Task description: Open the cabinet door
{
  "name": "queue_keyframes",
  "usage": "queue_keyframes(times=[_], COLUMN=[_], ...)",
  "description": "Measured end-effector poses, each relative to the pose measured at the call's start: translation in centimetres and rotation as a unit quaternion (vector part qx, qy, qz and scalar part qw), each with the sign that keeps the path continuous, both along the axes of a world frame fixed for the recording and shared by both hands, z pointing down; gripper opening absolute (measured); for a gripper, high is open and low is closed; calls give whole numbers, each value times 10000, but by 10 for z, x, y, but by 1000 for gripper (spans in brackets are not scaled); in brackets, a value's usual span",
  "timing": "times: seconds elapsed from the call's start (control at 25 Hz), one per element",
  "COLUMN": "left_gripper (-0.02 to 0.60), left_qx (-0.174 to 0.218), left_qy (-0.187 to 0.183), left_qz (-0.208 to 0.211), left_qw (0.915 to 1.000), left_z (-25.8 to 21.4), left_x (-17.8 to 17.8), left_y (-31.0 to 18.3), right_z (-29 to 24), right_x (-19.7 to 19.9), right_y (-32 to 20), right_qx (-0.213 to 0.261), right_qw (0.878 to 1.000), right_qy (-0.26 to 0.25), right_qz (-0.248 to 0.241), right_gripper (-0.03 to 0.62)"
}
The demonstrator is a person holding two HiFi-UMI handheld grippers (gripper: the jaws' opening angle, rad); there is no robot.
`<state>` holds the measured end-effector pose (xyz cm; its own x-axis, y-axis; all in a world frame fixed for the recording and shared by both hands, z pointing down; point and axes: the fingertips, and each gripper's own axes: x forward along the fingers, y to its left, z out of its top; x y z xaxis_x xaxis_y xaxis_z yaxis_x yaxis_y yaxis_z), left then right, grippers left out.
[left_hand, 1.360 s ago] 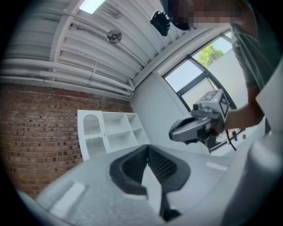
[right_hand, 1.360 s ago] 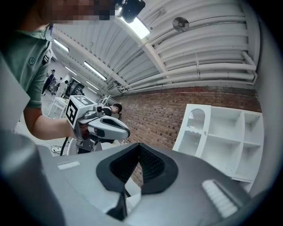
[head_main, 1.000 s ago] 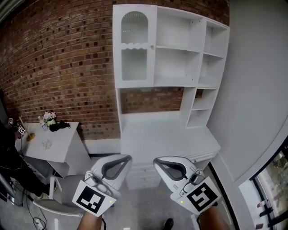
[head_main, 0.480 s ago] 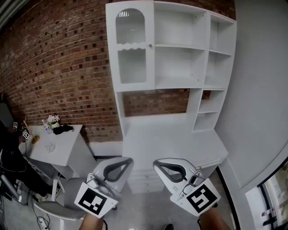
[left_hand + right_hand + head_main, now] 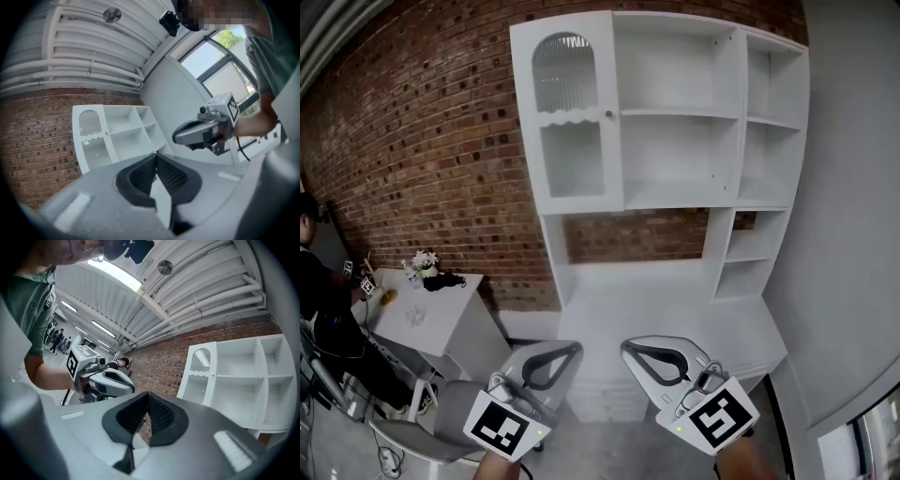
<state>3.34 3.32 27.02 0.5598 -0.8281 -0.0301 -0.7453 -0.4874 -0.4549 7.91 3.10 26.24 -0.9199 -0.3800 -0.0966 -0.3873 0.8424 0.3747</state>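
Note:
The white cabinet door (image 5: 570,122) has an arched slatted window and a small knob (image 5: 608,114). It stands closed at the upper left of a white shelf unit against the brick wall. My left gripper (image 5: 574,348) and right gripper (image 5: 627,345) are held side by side low in the head view, well short of the unit and far below the door. Both point toward the unit, and both are shut with nothing between the pads. The door (image 5: 91,140) shows ahead of the shut left gripper (image 5: 156,158). In the right gripper view the door (image 5: 200,373) lies to the right of that gripper (image 5: 147,394).
Under the shelves a white desk top (image 5: 656,300) juts out, with drawers (image 5: 591,398) below it. A small white side table (image 5: 431,323) with flowers stands at the left. A grey chair (image 5: 441,422) and a seated person (image 5: 323,300) are near it. A plain wall (image 5: 853,234) closes the right side.
Both grippers have travelled toward the shelf unit, which now looms larger and higher in the head view. Their jaws stayed shut.

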Motion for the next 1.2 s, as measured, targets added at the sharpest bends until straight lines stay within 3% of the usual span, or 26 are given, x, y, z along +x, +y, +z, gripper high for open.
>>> queue_keyframes(times=[0.56,1.2], left_gripper=[2,2], left_qx=[23,32], left_qy=[-48,140], left_qz=[-127,233], left_qw=[9999,9996], left_z=[-8,-9], left_x=[7,-55], left_y=[-45,-111], right_z=[1,-2], right_x=[7,-50], right_y=[-46,-106], right_qx=[-112,-94], right_qw=[9998,9995], right_qy=[-120,-48], right_qz=[-123,298], right_gripper=[6,6])
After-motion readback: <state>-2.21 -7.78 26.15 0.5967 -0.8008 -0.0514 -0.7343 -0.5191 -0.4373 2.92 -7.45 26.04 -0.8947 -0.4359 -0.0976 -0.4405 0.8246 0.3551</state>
